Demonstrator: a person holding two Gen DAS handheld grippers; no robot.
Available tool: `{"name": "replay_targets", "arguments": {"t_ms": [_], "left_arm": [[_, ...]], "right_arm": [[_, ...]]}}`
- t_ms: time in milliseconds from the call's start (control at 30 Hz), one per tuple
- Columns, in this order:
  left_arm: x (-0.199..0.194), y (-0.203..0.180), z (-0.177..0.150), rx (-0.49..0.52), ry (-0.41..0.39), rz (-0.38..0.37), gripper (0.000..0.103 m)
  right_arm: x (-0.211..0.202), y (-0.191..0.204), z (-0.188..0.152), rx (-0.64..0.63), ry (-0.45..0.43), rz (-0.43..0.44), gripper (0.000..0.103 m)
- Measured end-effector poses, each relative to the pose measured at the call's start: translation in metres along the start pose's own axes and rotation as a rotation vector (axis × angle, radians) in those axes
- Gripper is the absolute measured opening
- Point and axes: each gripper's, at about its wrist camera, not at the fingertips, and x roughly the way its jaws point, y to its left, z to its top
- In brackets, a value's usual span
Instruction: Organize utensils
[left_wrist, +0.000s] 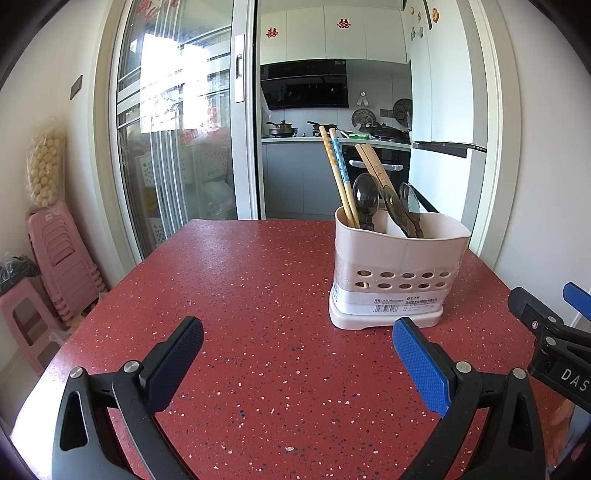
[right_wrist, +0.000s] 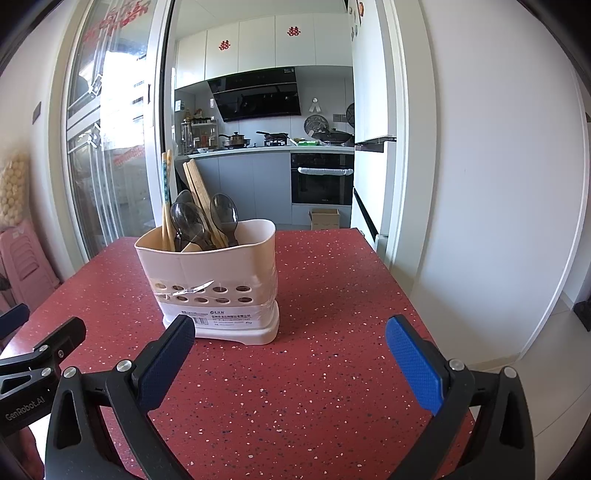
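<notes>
Since every utensil in sight already stands in the utensil holder (left_wrist: 397, 273) and nothing loose shows on the red bench (left_wrist: 258, 295), the task looks either finished or not begun; can't tell which. Chopsticks (left_wrist: 338, 177) lean in the holder's left compartment with one dark spoon (left_wrist: 365, 195); more spoons and a second wooden pair sit in the other compartment. Left gripper (left_wrist: 297, 354) has its jaws spread wide, holding nothing, low over the bench. Holder lies ahead and right of its gap, base just beyond the right pad, not between the jaws. Right gripper (right_wrist: 290, 350) is likewise wide open and empty; in its view the holder (right_wrist: 218, 280) stands ahead and left, base corner just behind the left pad, apparently not touching. Next move, if sorting is wanted, calls for narrowing the jaws and coming in from above on one upright handle, since the pieces crowd together.
</notes>
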Motion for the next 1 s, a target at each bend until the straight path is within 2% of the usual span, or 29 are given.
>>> {"name": "replay_targets", "arguments": {"t_ms": [1000], "left_arm": [[0.0011, -0.0021, -0.0019, -0.002, 0.004, 0.002, 0.103]], "right_arm": [[-0.001, 0.0013, -0.001, 0.001, 0.0, 0.001, 0.103]]}}
